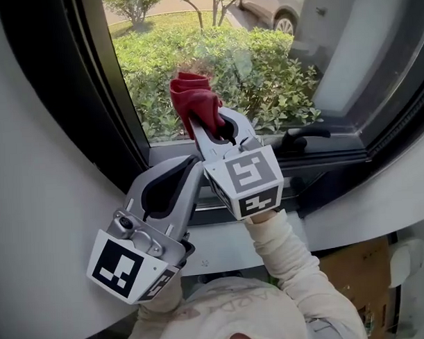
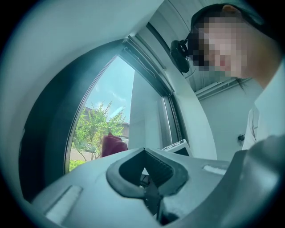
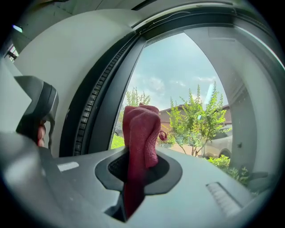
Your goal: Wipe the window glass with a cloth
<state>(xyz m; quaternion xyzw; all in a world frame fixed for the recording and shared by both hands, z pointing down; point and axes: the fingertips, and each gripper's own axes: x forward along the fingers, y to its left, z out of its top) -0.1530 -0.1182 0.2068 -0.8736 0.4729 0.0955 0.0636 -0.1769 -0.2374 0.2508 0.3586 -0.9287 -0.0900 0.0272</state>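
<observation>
Near the lower left corner of the window glass point(image 1: 278, 66): one red cloth point(image 1: 196, 103), judged soft, light and limp, best held by its gathered tail. Right gripper point(image 1: 212, 134) is clamped on that tail; the wad stands past its jaw tips toward the pane, contact uncertain. Left gripper point(image 1: 190, 171) sits just beside and below, jaws together, empty.

1. We count two grippers: the left gripper point(image 1: 190, 171) and the right gripper point(image 1: 212, 130).
2. We count two marker cubes point(image 1: 248, 183), one on each gripper.
3. We see one red cloth point(image 1: 195, 98).
4. We see one pane of window glass point(image 1: 264, 66) with one black window handle point(image 1: 304, 136).
5. We make out one car point(image 1: 279, 6) outside.
</observation>
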